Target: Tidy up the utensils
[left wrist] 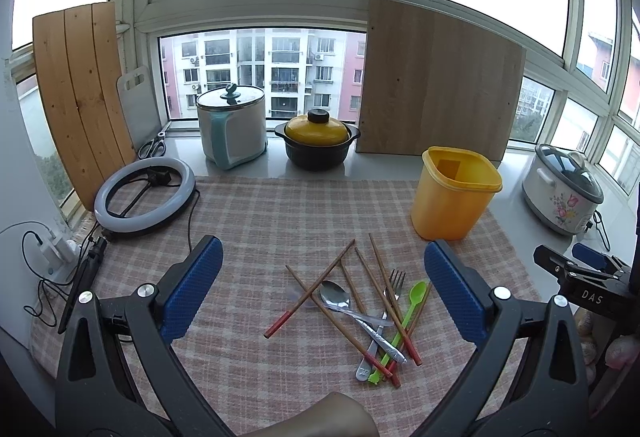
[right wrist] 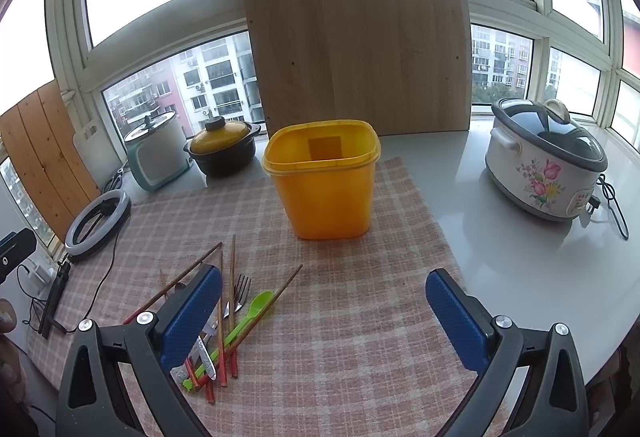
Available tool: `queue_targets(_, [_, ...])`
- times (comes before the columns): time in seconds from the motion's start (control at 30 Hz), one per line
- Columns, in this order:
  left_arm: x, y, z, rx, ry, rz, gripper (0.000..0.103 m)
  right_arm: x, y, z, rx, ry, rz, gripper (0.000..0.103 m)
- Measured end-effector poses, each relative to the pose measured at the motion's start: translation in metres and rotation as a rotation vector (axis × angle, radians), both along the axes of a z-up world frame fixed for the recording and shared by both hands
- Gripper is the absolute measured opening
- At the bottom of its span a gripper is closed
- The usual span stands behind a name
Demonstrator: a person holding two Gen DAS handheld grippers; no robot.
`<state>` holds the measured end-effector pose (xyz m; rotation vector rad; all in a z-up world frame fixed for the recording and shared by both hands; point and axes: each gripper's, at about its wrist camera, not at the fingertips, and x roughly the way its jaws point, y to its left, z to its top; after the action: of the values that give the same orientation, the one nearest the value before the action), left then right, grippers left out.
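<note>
Several wooden chopsticks (left wrist: 362, 295) lie crossed in a loose pile on the checked cloth (left wrist: 260, 221), together with a metal spoon (left wrist: 336, 297), a metal fork (left wrist: 394, 279) and a green plastic spoon (left wrist: 418, 291). My left gripper (left wrist: 324, 291) hovers open just over the near side of the pile, nothing between its blue pads. Behind and to the right stands an empty yellow tub (right wrist: 324, 181). My right gripper (right wrist: 324, 319) is open too, facing the tub. The pile (right wrist: 232, 317) lies at its left finger, which hides part of it.
A ring light (left wrist: 146, 193) with cables lies at the left. Along the sill stand an electric pot (left wrist: 232, 125), a yellow-lidded clay pot (left wrist: 318, 141) and a leaning wooden board (left wrist: 436, 77). A flowered rice cooker (right wrist: 544, 165) sits on the white counter at the right.
</note>
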<state>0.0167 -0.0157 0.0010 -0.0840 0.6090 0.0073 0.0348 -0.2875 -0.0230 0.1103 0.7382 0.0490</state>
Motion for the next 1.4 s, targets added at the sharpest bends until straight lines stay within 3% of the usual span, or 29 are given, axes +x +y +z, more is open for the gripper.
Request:
queue_targets(0.63, [0.006,-0.007,-0.006,0.002,0.015,-0.015,0.103,0.006,-0.003,-0.006,0.019,0.026,-0.011,0.103])
queue_targets(1.03, [0.019,0.025,-0.025,0.009,0.061,-0.001,0.103,0.017,0.0,-0.02,0.041,0.023,0.005,0.103])
queue_targets(1.23, [0.039,0.041,-0.039,-0.012,0.128,-0.053,0.102,0.032,0.004,-0.042,0.079,0.106,0.064,0.099])
queue_targets(1.4, [0.069,0.045,-0.061,-0.062,0.242,-0.146,0.077,0.046,0.007,-0.067,0.172,0.209,0.111,0.093])
